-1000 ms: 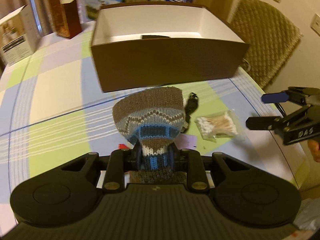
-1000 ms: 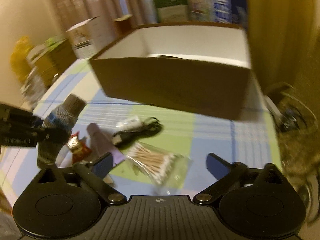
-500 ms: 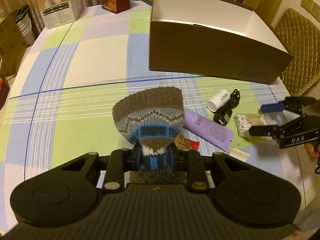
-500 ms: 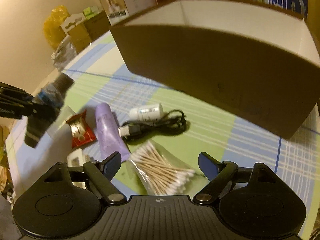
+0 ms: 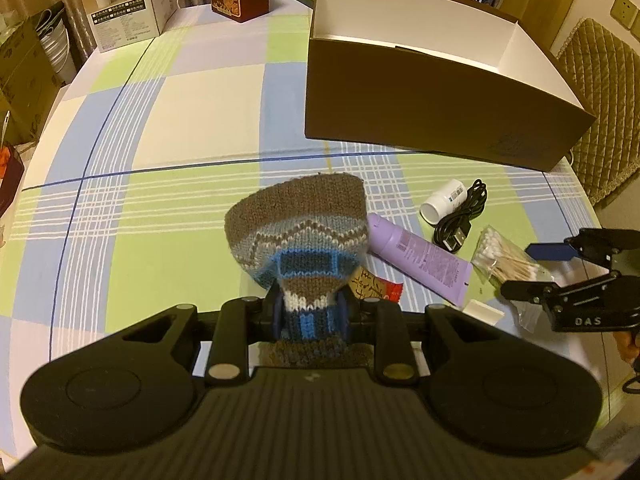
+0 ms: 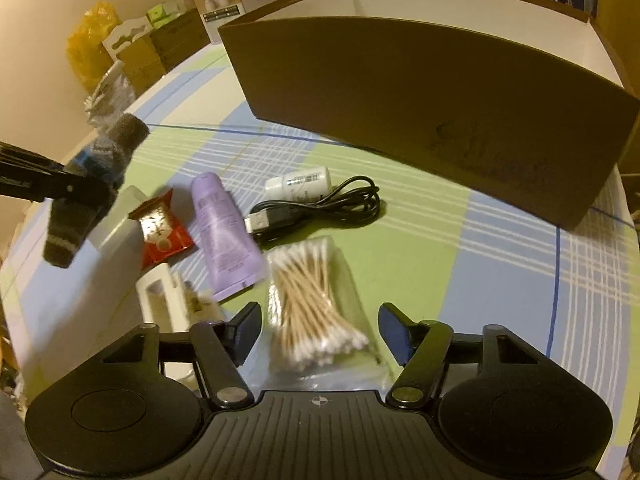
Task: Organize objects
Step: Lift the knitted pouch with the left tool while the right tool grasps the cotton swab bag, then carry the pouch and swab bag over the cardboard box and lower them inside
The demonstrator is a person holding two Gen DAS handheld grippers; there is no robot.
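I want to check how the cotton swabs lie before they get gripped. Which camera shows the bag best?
The right wrist view: the bag of cotton swabs lies close and central, whole, between the right gripper's fingers, which have just been closing but do not yet touch it. The left wrist view shows it small at the right edge, partly behind that gripper.

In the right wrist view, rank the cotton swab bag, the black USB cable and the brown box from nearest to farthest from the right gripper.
1. Cotton swab bag, between the open fingers of the right gripper.
2. Black USB cable, just beyond the swabs.
3. Brown box, at the back.
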